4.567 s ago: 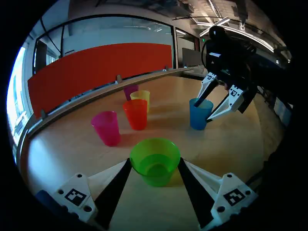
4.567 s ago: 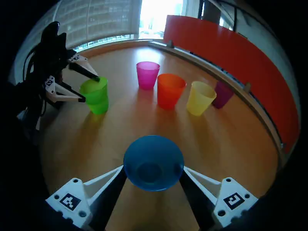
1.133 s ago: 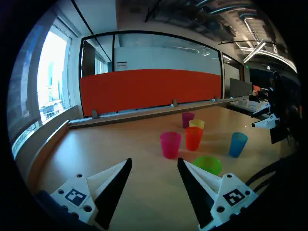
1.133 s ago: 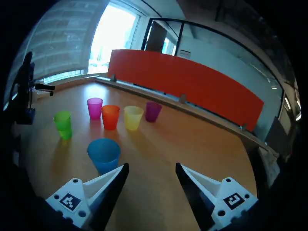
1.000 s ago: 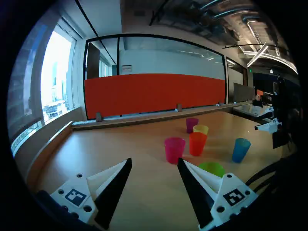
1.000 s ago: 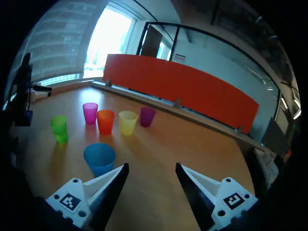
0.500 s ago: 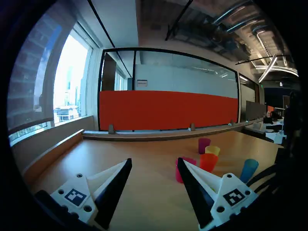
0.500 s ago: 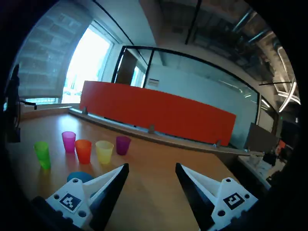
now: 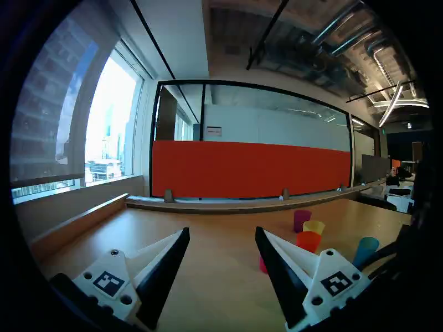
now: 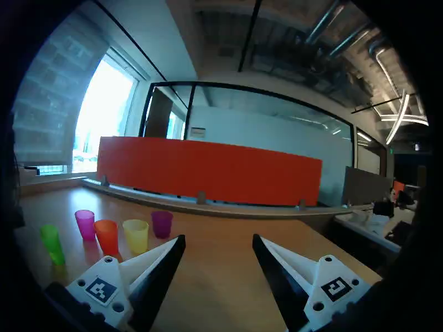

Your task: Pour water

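Observation:
Several plastic cups stand on a wooden table [image 9: 221, 232]. In the left gripper view I see a purple cup [image 9: 302, 219], a yellow cup [image 9: 314, 227], an orange cup [image 9: 308, 240], a blue cup [image 9: 366, 250] and a sliver of a pink cup [image 9: 262, 265] behind my right finger. My left gripper [image 9: 221, 237] is open and holds nothing. In the right gripper view a green cup [image 10: 51, 242], pink cup [image 10: 85, 223], orange cup [image 10: 106, 235], yellow cup [image 10: 135, 235] and purple cup [image 10: 161, 223] stand at the left. My right gripper [image 10: 219, 242] is open and empty, raised off the table.
An orange partition panel [image 9: 249, 169] runs along the table's far edge, with glass walls above it. Bright windows [image 9: 105, 144] line the left side. A neighbouring desk [image 10: 371, 221] with items sits at the right.
Both grippers released the green and blue cups, pulled back and tilted upward. The cups have slid lower and partly behind the fingers in both views.

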